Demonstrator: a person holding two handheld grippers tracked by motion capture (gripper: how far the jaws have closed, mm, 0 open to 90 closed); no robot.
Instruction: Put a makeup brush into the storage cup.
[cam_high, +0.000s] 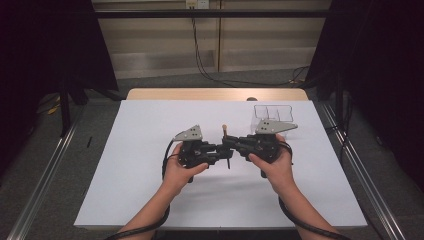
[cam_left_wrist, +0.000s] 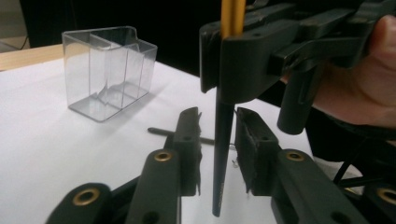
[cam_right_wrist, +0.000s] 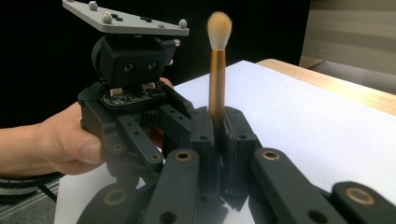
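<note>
A makeup brush stands upright over the middle of the white table, with pale bristles up, a gold ferrule and a black handle pointing down. My right gripper is shut on it just below the ferrule. It comes in from the right in the high view. My left gripper faces it from the left. Its jaws stand a little apart on either side of the lower handle, with a gap showing on both sides. A hand holds each gripper.
A clear plastic box with compartments stands upright at the back right of the white sheet; in the left gripper view the box is empty. The table's wooden edge runs along the back. Cables trail from both grippers toward the front edge.
</note>
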